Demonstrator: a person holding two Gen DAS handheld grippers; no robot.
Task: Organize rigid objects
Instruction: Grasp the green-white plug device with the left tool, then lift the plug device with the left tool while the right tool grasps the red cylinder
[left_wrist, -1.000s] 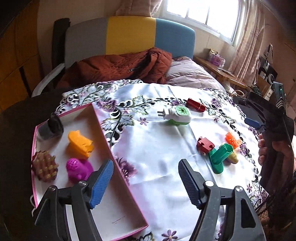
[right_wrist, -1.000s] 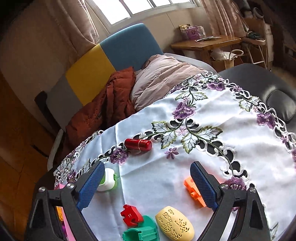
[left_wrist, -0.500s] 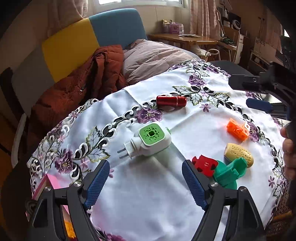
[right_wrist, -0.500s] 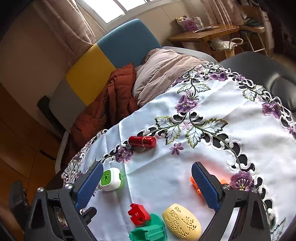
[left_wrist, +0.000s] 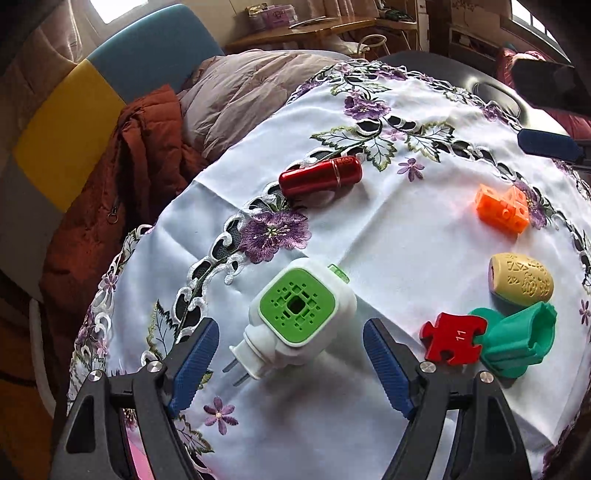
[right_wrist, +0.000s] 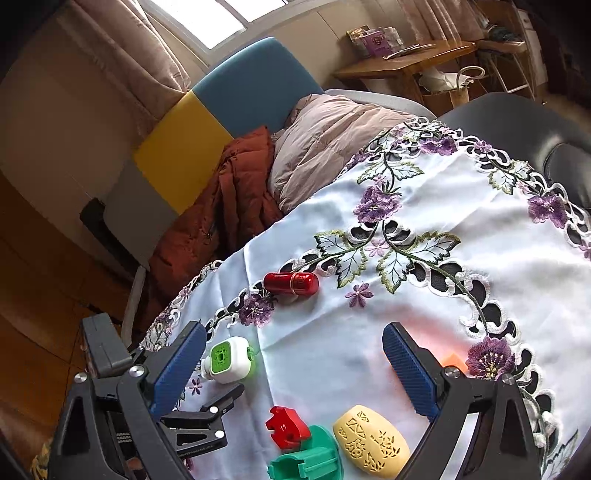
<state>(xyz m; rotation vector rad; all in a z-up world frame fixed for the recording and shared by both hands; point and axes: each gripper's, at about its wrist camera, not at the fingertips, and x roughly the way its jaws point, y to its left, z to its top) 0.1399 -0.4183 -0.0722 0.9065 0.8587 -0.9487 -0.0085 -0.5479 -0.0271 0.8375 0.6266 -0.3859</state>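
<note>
the white and green plug (left_wrist: 301, 319) lies on the tablecloth (left_wrist: 388, 258) right between the spread fingers of the left tongs (left_wrist: 290, 356), prongs pointing back. the right tongs (right_wrist: 291, 363), also spread, hang farther off.

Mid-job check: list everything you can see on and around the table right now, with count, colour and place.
plug-in device: 1, white with green face, between the left gripper's fingers, not touched
capsule: 1, red, far side of cloth
block: 1, orange, right side
egg-shaped piece: 1, yellow, patterned, near the block
puzzle piece: 1, red, against the green part
green part: 1, near right edge
tablecloth: 1, white, purple embroidery
jacket: 1, rust-brown, on the chair
left gripper: 1, black, blue pads, open
right gripper: 1, black, blue pads, open, empty
</note>
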